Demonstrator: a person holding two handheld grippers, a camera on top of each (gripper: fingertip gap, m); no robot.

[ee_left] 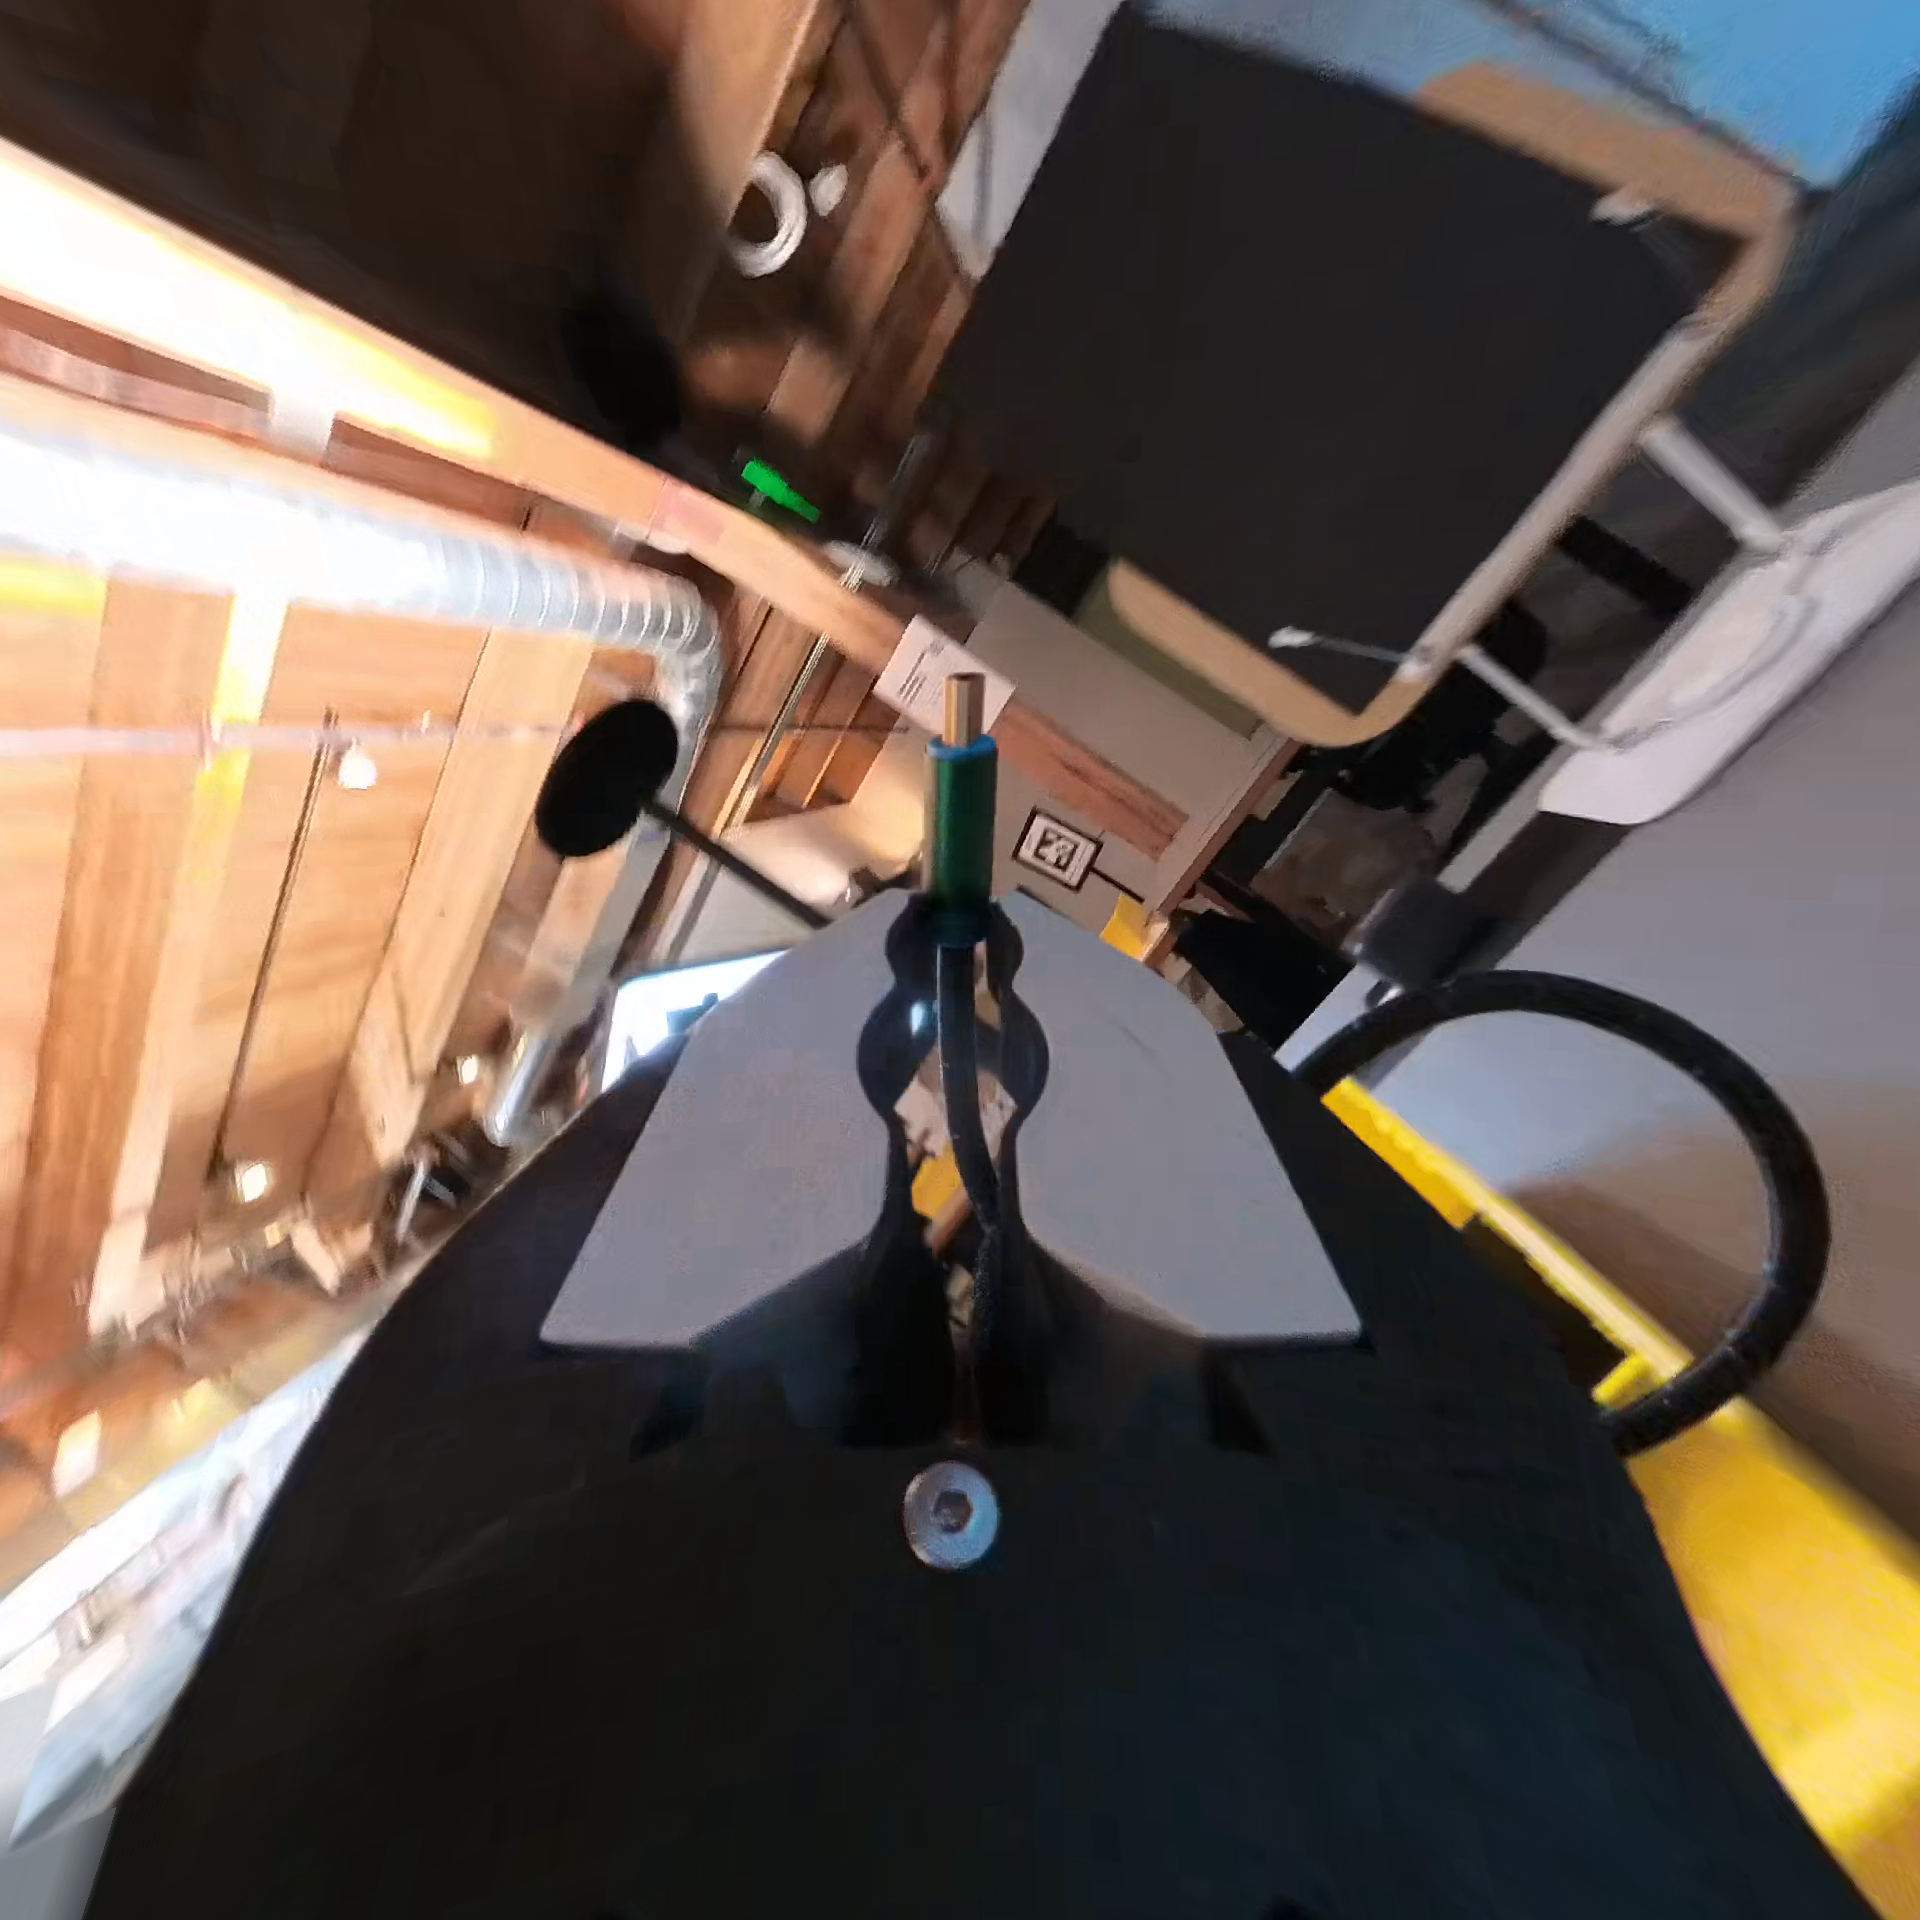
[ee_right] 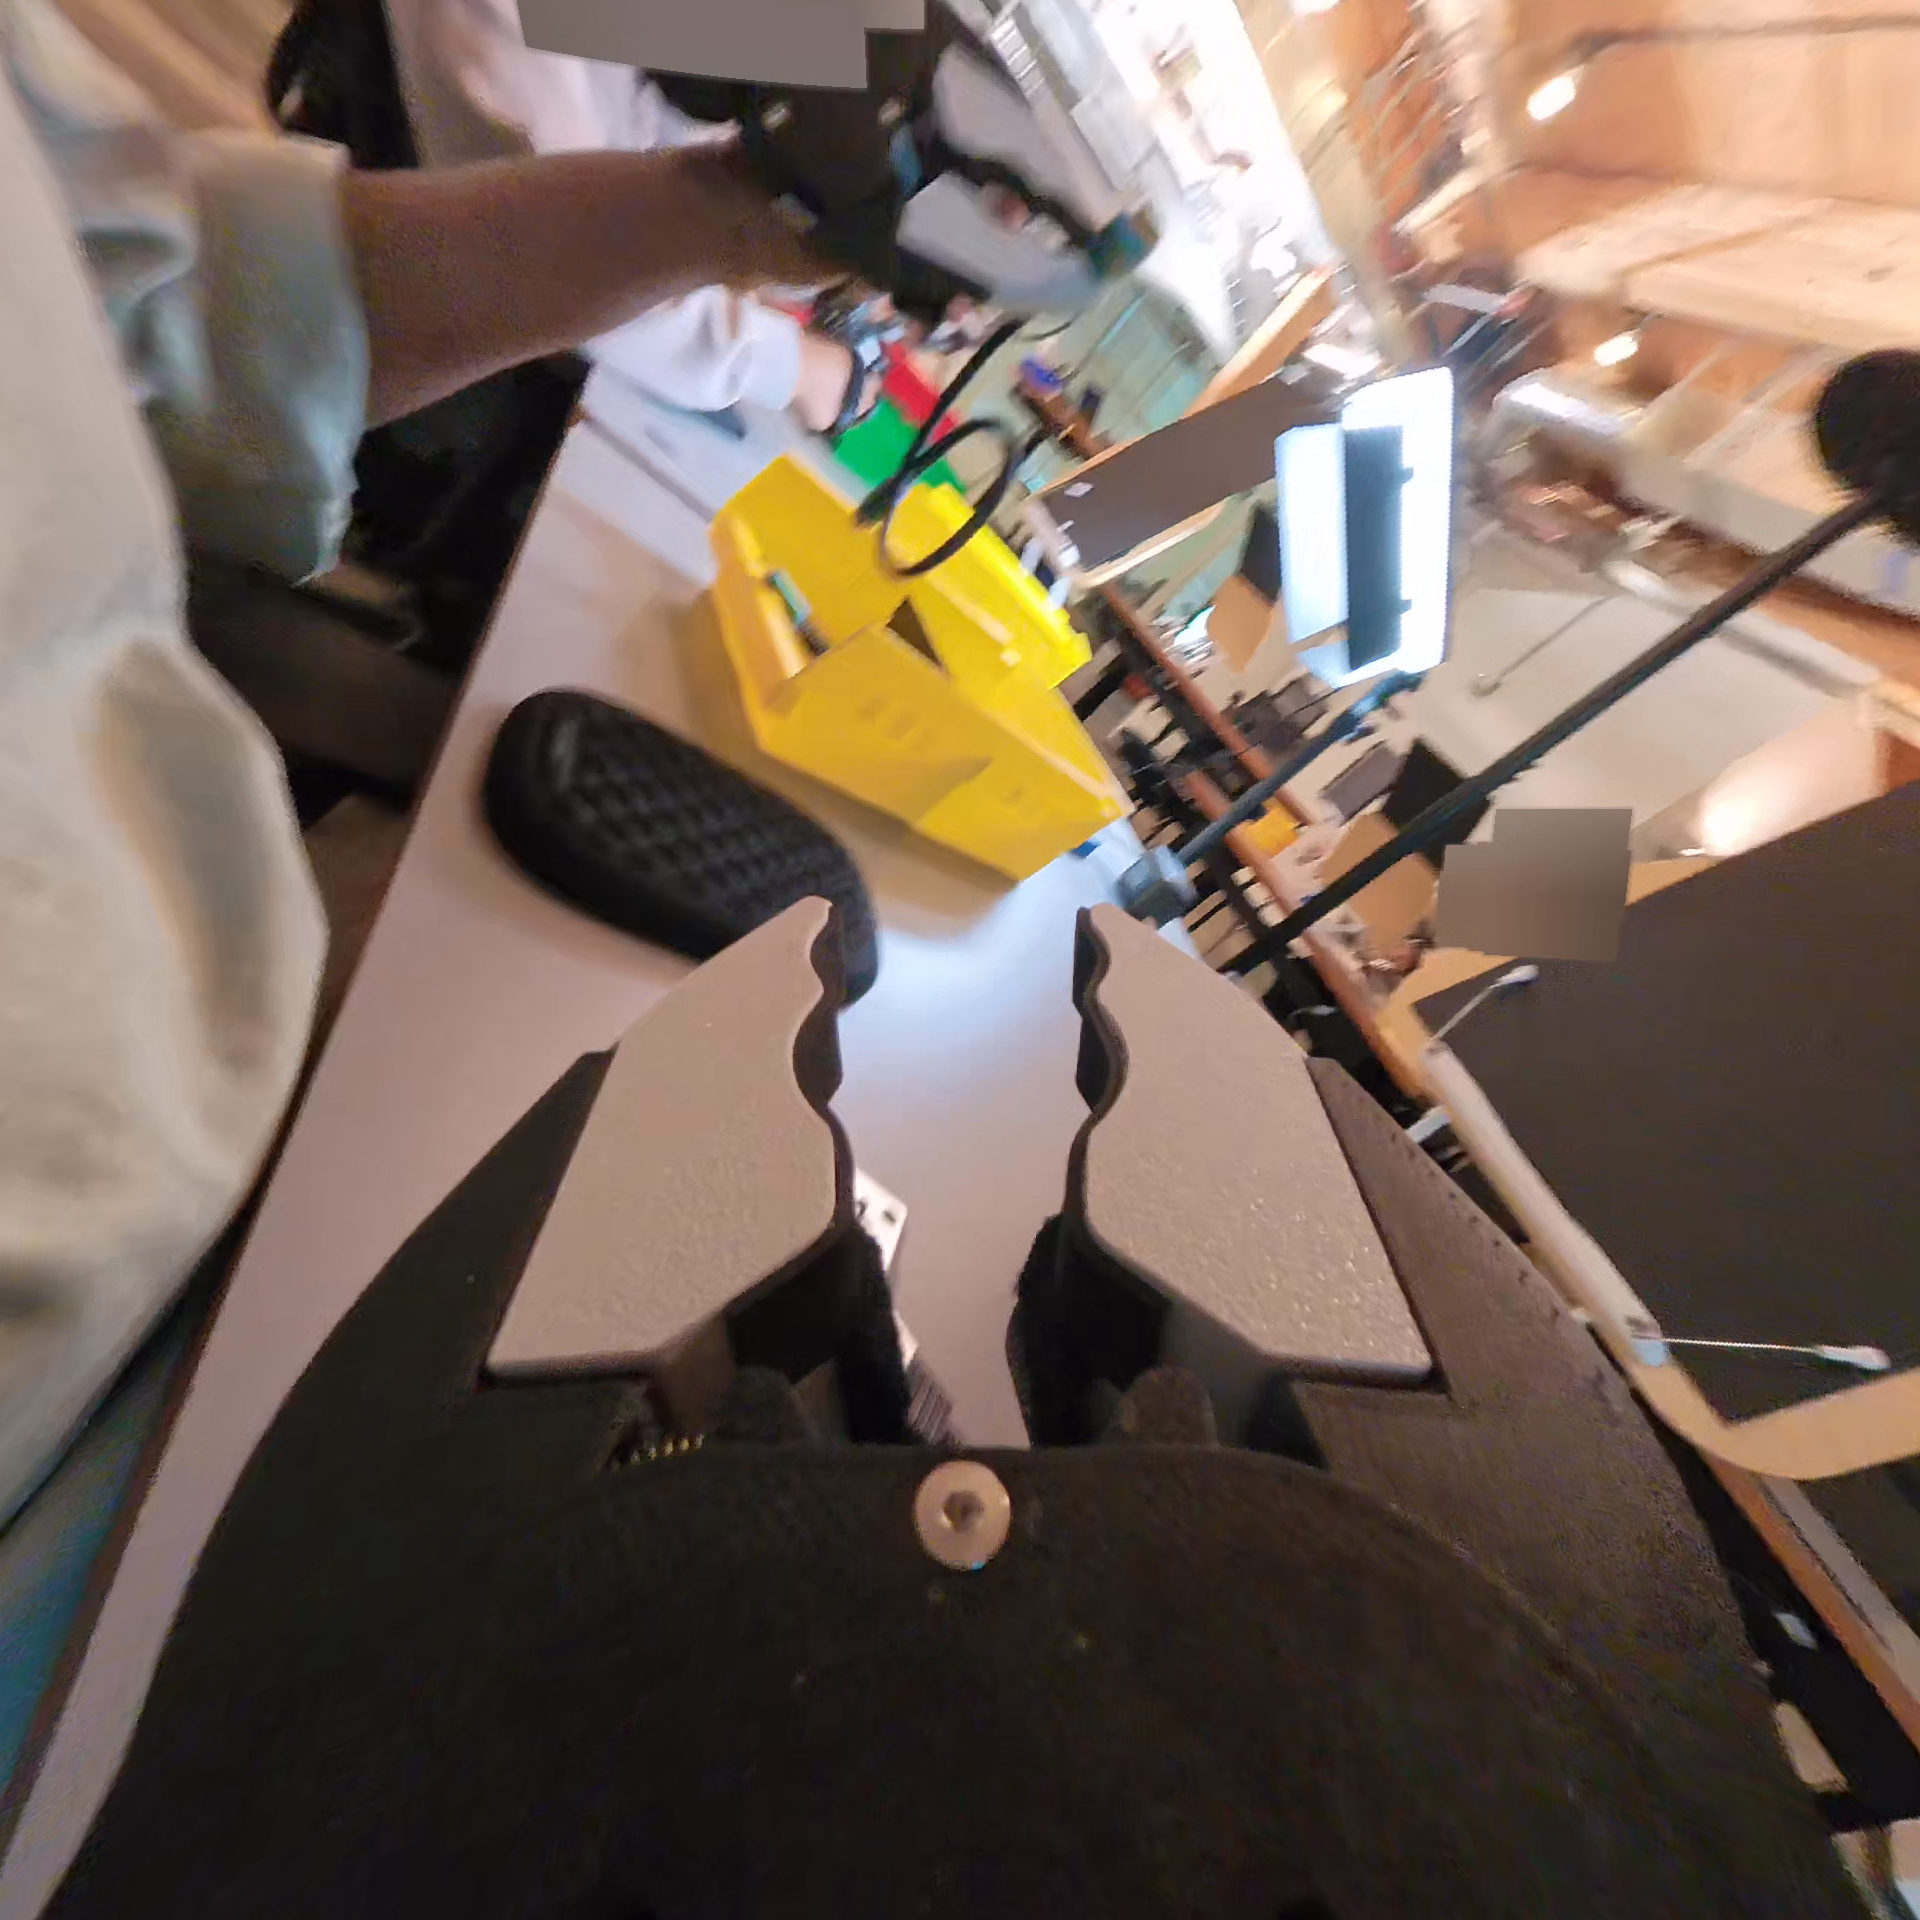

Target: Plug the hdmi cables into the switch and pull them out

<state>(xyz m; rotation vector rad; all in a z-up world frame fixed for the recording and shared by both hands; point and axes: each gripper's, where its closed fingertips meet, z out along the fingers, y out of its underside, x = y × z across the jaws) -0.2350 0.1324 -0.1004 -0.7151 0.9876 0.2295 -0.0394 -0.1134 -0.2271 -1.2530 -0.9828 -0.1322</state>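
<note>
Left gripper (ee_left: 951, 914) tilted up off the surface, fingers clamped on one green-sleeved HDMI plug (ee_left: 954, 821) at frame centre, its black cable (ee_left: 1756, 1174) looping at right. Right gripper (ee_right: 954, 966) low over the grey surface (ee_right: 457, 1039), fingers apart, holding nothing. One yellow holder (ee_right: 914, 665) upper centre; one black case (ee_right: 665, 821) just beside it.

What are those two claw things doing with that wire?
A person holds a gripper in each hand. The left gripper is shut on a cable plug with a green sleeve and gold tip, lifted in the air and plugged into nothing. Its black cable loops down toward the yellow holder on the grey table. The right gripper is open and empty, above the table near a black case.
</note>
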